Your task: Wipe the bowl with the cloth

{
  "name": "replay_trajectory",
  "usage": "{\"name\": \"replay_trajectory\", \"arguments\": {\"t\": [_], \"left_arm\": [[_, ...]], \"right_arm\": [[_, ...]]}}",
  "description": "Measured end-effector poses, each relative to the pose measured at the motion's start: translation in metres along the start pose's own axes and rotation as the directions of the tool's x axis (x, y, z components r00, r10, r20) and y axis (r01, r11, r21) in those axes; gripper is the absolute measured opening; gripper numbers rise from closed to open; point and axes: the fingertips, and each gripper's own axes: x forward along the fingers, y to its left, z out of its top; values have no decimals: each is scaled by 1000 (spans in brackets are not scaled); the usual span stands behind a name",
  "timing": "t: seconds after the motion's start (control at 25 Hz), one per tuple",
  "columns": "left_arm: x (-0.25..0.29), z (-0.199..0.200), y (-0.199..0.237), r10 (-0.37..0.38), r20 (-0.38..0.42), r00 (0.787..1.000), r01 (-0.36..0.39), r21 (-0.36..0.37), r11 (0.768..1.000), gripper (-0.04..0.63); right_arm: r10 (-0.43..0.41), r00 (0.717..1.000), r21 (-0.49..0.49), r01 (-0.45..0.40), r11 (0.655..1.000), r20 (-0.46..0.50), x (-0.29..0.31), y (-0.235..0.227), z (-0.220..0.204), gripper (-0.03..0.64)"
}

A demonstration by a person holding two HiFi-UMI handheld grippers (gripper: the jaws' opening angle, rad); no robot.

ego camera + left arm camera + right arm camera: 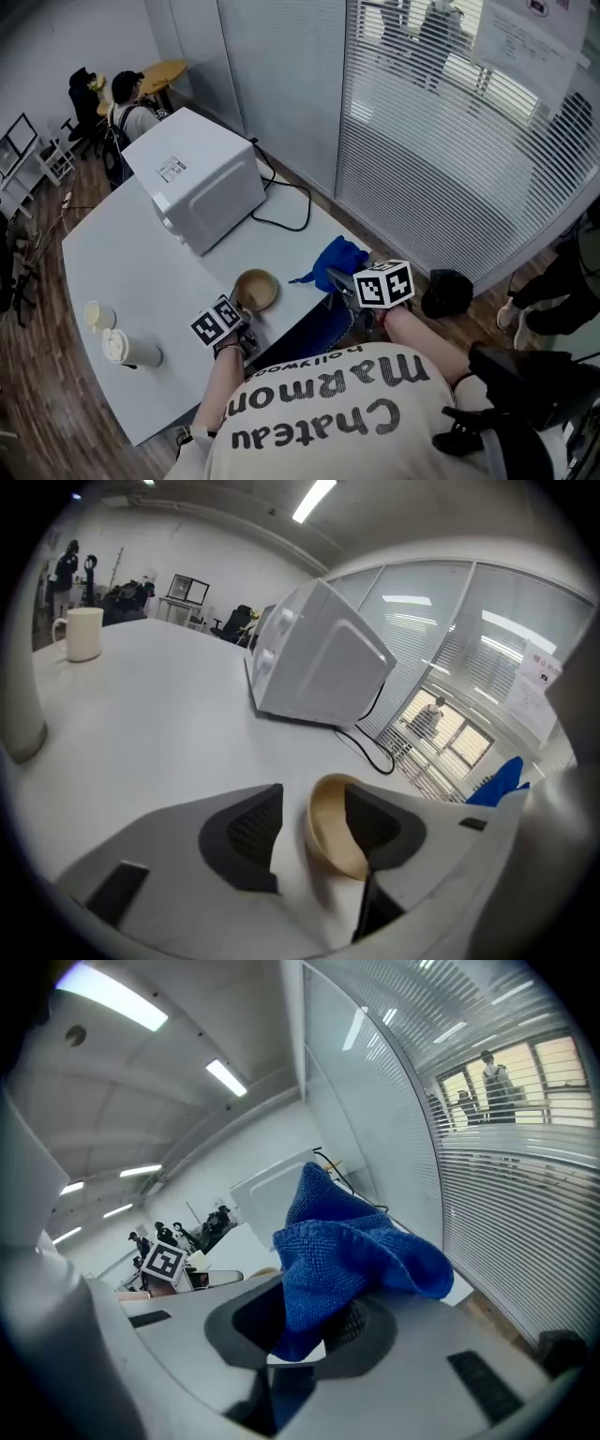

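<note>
Blue microfibre cloth is pinched in your right gripper, at 2 o'clock of the tan round bowl on the white table. Your left gripper has jaws apart w/ the bowl wall btw them.

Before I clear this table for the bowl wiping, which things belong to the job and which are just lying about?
Job: bowl, blue cloth clamped in right gripper, left gripper open around bowl's rim.
Lying about: microwave, black cable, mug, lidded cup.
</note>
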Motion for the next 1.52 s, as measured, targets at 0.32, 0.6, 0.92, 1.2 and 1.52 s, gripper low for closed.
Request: {"name": "replay_trajectory", "arguments": {"t": [0.32, 0.6, 0.92, 1.2, 1.52], "left_arm": [[-110, 27, -19, -71, 329, 942, 38, 108, 993, 11], [-166, 14, 5, 213, 443, 871, -238, 0, 971, 11], [-203, -18, -23, 348, 488, 800, -331, -125, 935, 9], [-206, -42, -48, 386, 488, 783, -350, -166, 922, 9], [-208, -55, -65, 395, 494, 775, -354, -179, 918, 9]], "right_arm": [[122, 989, -52, -118, 992, 89, -10, 29, 36, 63], [210, 975, -212, -189, 959, 79, 4, 31, 75, 63], [296, 955, -266, -285, 921, 1, -2, 9, 87, 61], [314, 948, -277, -314, 908, -46, -7, -15, 78, 61], [315, 946, -293, -322, 900, -71, -19, -27, 70, 61]]}}
